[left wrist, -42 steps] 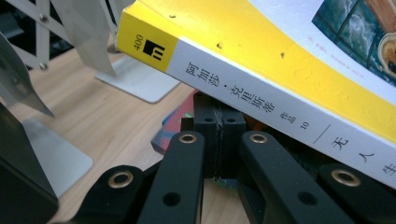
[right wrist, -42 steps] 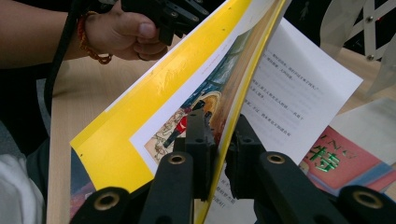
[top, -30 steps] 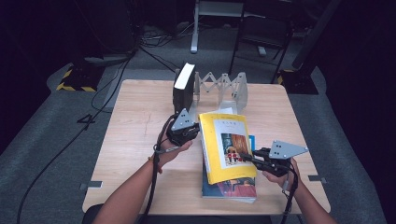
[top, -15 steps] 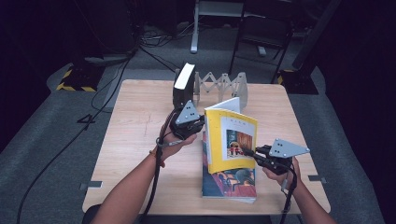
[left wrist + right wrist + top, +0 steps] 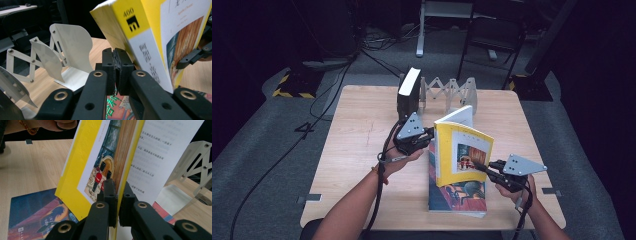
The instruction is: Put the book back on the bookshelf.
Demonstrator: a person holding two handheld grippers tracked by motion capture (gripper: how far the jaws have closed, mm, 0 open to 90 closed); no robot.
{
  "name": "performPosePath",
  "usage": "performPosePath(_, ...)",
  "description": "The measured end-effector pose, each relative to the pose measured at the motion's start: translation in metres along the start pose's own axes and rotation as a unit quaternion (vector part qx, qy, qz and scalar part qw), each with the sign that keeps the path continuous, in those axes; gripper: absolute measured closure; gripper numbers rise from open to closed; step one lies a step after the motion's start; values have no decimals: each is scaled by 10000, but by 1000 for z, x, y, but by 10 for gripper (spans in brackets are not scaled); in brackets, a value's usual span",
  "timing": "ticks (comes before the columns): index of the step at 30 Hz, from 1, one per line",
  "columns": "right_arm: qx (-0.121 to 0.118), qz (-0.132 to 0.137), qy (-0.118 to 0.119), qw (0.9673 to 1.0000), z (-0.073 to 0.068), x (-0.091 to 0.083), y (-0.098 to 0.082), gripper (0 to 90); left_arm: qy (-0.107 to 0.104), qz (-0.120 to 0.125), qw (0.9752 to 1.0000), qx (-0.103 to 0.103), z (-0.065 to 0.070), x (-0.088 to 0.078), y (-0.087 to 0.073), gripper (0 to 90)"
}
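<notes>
High view, yellow book (image 5: 462, 152): paperback raised on edge, painted cover picture, front cover lifted away from the pages.
Right gripper (image 5: 484, 168): jaws pinch that cover's edge.
Left gripper (image 5: 428, 136): jaws pressed together, empty, spine just beside them.
Folding rack (image 5: 451, 92): holds one black book (image 5: 408, 92).
Books: three; one lies flat (image 5: 458, 196) on the counter (image 5: 357, 150) under the yellow one.

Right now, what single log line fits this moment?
yellow book: tilted up off lower book | right gripper: shut on its cover | left gripper: shut, at its spine | rack: behind
</notes>
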State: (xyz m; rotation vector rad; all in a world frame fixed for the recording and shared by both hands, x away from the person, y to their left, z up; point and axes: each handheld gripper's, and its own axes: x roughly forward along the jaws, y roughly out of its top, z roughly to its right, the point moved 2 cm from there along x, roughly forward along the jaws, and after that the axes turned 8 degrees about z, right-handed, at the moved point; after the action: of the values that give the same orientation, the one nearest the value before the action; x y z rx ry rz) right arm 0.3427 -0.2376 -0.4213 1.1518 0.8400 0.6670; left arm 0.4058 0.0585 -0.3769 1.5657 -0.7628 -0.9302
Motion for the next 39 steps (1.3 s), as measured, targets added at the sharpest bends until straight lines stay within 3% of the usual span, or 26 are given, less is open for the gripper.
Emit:
performPosePath(5, -80, 5, -9, 10000, -2, -1, -1, 867, -41, 26, 9999, -88, 3, -3, -5, 840)
performPosePath(9, -104, 28, 5, 9999, -3, -2, -1, 867, -77, -37, 10000, -14, 6, -5, -9, 825)
performPosePath(16, -202, 14, 20, 9998, -5, -3, -1, 868, -57, -157, 9998, -58, 8, -9, -20, 743)
performPosePath(30, -229, 41, 8, 9997, -6, -4, -3, 868, -413, -544, 9976, -134, 17, -26, -44, 530)
performPosePath(35, -258, 35, 1, 9997, -7, -4, -3, 868, -617, -541, 9964, -205, 30, -30, -46, 471)
performPosePath(39, -266, 33, 2, 9996, -8, -5, -3, 868, -708, -528, 9958, -242, 44, -22, -42, 381)
